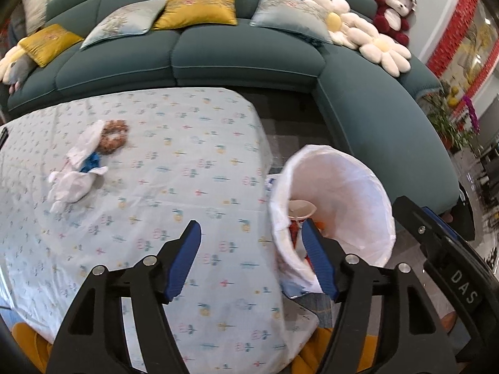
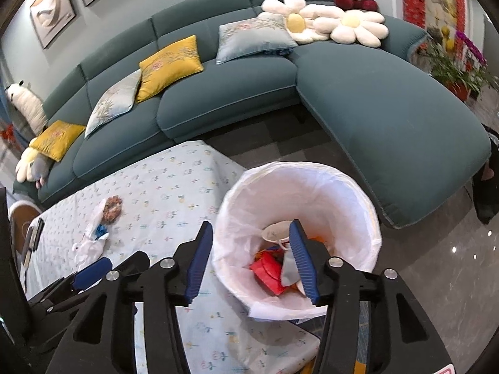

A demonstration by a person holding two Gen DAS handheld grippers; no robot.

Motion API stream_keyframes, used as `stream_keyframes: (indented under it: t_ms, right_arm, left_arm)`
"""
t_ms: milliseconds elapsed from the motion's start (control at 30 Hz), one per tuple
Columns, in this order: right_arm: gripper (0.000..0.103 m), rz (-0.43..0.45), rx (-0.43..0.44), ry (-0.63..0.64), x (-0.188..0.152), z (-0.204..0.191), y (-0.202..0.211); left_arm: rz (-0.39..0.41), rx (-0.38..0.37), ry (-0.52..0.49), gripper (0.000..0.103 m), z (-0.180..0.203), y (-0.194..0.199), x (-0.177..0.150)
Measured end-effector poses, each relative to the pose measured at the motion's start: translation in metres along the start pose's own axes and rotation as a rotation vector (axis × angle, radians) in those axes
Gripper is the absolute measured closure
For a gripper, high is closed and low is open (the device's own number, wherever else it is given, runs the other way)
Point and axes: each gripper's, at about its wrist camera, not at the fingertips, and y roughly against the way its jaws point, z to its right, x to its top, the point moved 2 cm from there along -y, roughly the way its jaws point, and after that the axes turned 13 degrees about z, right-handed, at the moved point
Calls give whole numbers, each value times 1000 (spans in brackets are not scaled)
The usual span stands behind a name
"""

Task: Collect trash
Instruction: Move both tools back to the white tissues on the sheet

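Two grippers: we hold the left gripper (image 1: 251,258) over the worktop (image 1: 187,162) edge and the right gripper (image 2: 249,261) over the bin (image 2: 358,205); both sets of jaws stand apart with nothing between them.
Trash left: we see one clump (image 1: 84,168) on the worktop, well apart from the bin and from both grippers.
Its look: we read it as crumpled white wrapping with a blue scrap in the middle and a brown, crumbly ring at one end; soft, loose, several pieces lying together.
Bin: we find it lined with a white bag, just beside the worktop, already holding a cup (image 2: 276,232), a red packet (image 2: 268,272) and other scraps.
Risk one: we judge a pinch on the wrapping alone could leave the brown ring behind or shed crumbs.
Risk two: we could snag the cloth with a low grab and drag it.
Risk three: we might drop loose bits on the carry across to the bin.
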Motion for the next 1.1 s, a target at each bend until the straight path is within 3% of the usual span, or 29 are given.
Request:
stream_keyframes:
  t_ms: [700,1100]
  right_arm:
    - [41,-43,96,165,-30,-120,-1]
    - [41,-122,147,227,-54,-190,-45]
  left_arm:
    - [57,184,203,16,-148,29,-4]
    - [14,259,317,15,-242,8,-12]
